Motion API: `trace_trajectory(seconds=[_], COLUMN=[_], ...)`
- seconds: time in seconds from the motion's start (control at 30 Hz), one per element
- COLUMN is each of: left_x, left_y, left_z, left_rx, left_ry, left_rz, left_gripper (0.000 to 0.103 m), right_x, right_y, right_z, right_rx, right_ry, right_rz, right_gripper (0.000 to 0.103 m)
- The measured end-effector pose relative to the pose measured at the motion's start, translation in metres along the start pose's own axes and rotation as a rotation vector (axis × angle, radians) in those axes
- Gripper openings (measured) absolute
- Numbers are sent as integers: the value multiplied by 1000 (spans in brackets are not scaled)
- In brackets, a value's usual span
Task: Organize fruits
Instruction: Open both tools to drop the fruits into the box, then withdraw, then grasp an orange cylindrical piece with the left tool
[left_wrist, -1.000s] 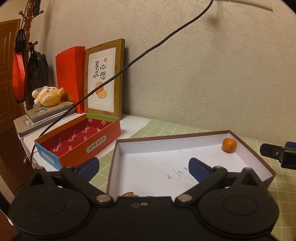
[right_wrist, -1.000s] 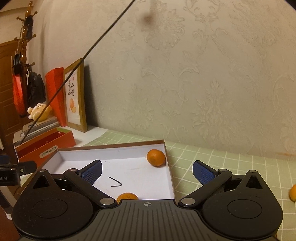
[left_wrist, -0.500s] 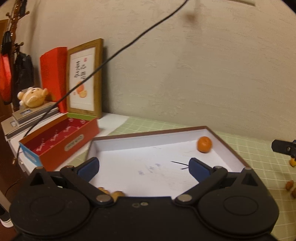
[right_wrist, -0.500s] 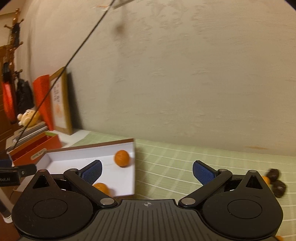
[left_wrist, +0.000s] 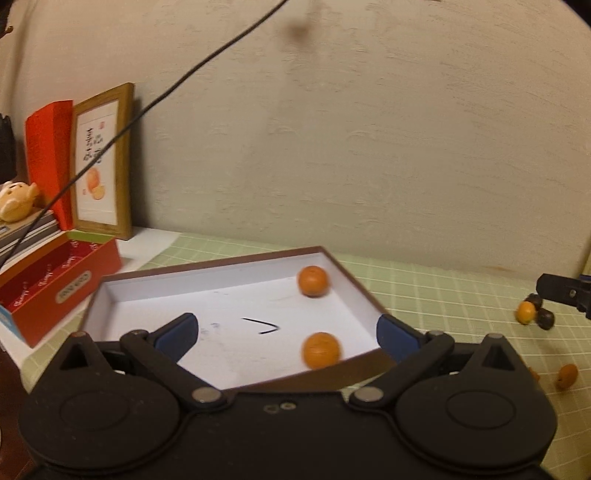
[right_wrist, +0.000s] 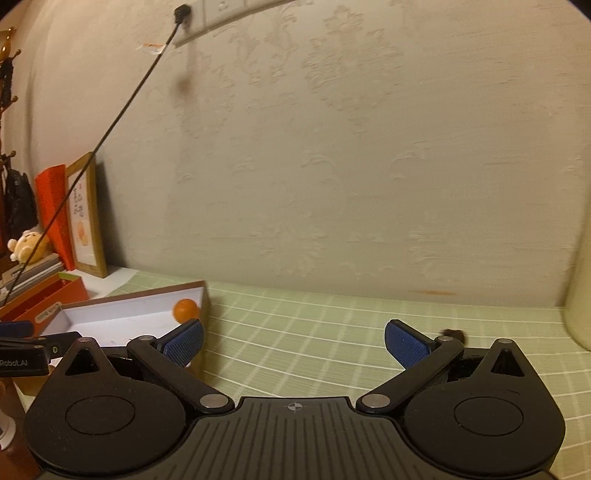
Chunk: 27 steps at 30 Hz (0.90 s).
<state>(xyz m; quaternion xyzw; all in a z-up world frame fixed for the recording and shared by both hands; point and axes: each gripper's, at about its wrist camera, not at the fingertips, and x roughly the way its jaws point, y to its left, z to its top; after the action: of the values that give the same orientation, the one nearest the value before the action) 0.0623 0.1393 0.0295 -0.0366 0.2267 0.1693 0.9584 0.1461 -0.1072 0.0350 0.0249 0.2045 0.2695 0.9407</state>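
Observation:
A shallow white box with a brown rim (left_wrist: 229, 262) lies on the green checked cloth. Two small oranges sit in it, one at the far right corner (left_wrist: 313, 280) and one near the front edge (left_wrist: 320, 349). My left gripper (left_wrist: 286, 330) is open and empty above the box's near side. My right gripper (right_wrist: 293, 341) is open and empty over bare cloth to the right of the box (right_wrist: 140, 295). Loose orange fruits (left_wrist: 525, 312) (left_wrist: 567, 376) and dark fruits (left_wrist: 545, 318) lie on the cloth at right. A dark fruit (right_wrist: 453, 334) peeks behind my right finger.
A red open box (left_wrist: 55, 284), a framed picture (left_wrist: 101, 162), a red packet (left_wrist: 48, 155) and a plush toy (left_wrist: 16, 201) stand at the left by the wall. A black cable (right_wrist: 110, 122) hangs across from a wall socket. A pale object (right_wrist: 580, 295) stands at the right edge.
Both grippers have swung to the right. The white box has shifted left in both views, and the loose fruits on the cloth at right have come into view.

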Motion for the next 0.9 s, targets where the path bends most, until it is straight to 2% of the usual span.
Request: trace_trajectory(seconds=[0.23, 0.5, 0.73, 0.87, 0.9], left_x=[1, 6, 12, 16, 18], left_y=[-30, -77, -119, -138, -143], left_z=[-2, -13, -26, -35, -36], left_rx=[30, 105, 184, 194, 192], left_ry=[-7, -2, 43, 84, 99], left_rz=[-79, -132, -198, -233, -243], left_gripper=[97, 97, 96, 89, 84], right_x=[-27, -48, -63, -69, -70], right_y=[-33, -69, -94, -106, -109], right_z=[-6, -16, -22, -23, -24], right_rx=[19, 36, 56, 81, 83], right_ry=[-8, 18, 26, 26, 31], right_rz=[-80, -157, -196, -225, -230], right_gripper=[103, 103, 103, 103, 103])
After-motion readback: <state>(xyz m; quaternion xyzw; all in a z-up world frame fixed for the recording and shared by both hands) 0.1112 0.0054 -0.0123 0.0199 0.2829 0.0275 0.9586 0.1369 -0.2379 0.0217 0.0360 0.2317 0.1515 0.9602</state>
